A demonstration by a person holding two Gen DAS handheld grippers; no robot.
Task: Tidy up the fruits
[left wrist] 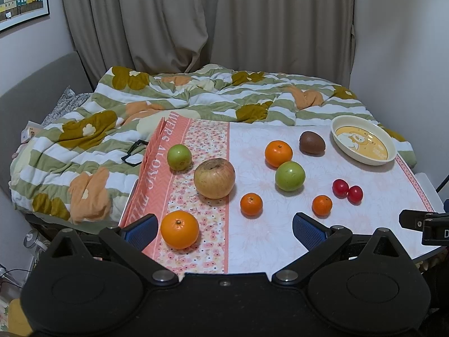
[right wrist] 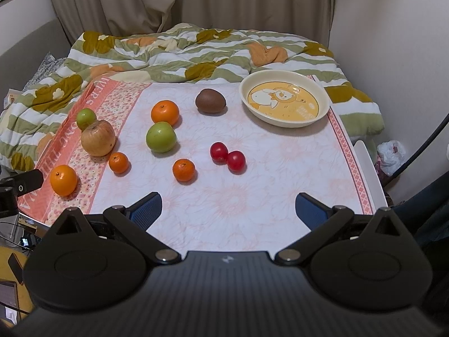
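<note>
Fruit [right wrist: 161, 141] lies scattered on the worktop [right wrist: 252, 196]; dish [right wrist: 284, 98] holds nothing; left gripper [left wrist: 224, 231] and right gripper [right wrist: 228, 210] both gape, holding nothing.

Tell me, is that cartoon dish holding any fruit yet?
Empty. The dish shows its whole printed bottom, and all the fruit lies outside it on the tablecloth.

Glossy cherry tomatoes [right wrist: 228, 157], fuzzy matt kiwi [right wrist: 210, 100], smooth glazed bowl [right wrist: 283, 120], crinkled printed tablecloth [right wrist: 252, 185], soft quilt [left wrist: 84, 140].

Right gripper [right wrist: 228, 210] open above tablecloth [right wrist: 252, 185]; two cherry tomatoes [right wrist: 228, 157], seemingly touching, ahead.
</note>
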